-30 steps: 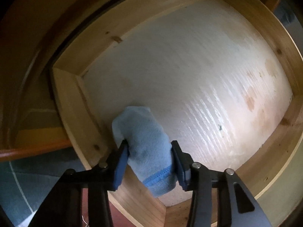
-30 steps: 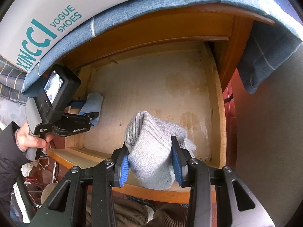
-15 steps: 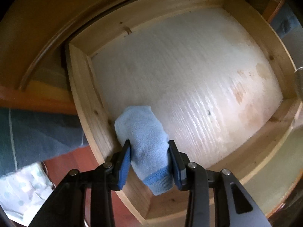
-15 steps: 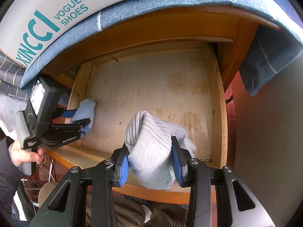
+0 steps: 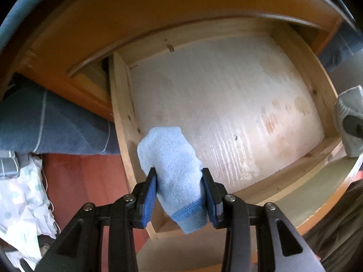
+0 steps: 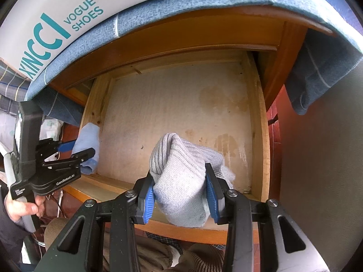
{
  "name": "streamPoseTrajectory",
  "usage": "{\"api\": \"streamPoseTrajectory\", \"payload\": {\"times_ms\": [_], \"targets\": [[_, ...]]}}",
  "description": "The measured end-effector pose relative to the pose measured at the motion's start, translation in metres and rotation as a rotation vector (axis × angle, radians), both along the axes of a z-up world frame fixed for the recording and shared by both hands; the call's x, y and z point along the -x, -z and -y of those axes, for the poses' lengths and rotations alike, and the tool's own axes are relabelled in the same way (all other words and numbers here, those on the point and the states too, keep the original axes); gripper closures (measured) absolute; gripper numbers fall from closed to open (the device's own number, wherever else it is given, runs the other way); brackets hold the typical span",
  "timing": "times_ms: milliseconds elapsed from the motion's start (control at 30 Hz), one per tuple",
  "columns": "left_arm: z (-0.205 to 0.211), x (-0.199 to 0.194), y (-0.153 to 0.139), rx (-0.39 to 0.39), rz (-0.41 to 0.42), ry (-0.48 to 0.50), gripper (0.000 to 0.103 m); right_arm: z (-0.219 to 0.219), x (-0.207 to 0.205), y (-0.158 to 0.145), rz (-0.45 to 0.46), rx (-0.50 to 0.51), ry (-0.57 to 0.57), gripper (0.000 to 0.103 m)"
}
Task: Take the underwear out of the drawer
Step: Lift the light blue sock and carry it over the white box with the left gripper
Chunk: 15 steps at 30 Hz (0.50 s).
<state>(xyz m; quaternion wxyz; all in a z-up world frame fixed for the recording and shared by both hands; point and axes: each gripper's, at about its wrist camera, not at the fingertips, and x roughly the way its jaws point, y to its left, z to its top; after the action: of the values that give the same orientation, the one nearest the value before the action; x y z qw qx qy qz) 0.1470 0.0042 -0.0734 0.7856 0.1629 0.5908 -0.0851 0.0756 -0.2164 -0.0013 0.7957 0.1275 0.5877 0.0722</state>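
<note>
Both pieces were already clamped: the left gripper (image 5: 179, 192) pinched the blue underwear (image 5: 172, 165) over the drawer (image 5: 123, 122) side wall (nearly outside), the right gripper (image 6: 180, 198) held grey underwear (image 6: 183, 181) above the front edge.

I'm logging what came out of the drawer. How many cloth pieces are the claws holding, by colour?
Light blue piece, in the left claw: 1
Grey ribbed piece, in the right claw: 1
Total: 2
Nothing else lies in the drawer.
</note>
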Motion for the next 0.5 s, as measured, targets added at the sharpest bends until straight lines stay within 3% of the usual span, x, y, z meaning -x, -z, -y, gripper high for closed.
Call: {"api": "streamPoseTrajectory", "payload": {"times_ms": [500], "targets": [[0.002, 0.027, -0.052, 0.021, 0.165, -0.091, 0.065, 0.000, 0.000, 0.000, -0.002, 0.002, 0.004, 0.067]]}}
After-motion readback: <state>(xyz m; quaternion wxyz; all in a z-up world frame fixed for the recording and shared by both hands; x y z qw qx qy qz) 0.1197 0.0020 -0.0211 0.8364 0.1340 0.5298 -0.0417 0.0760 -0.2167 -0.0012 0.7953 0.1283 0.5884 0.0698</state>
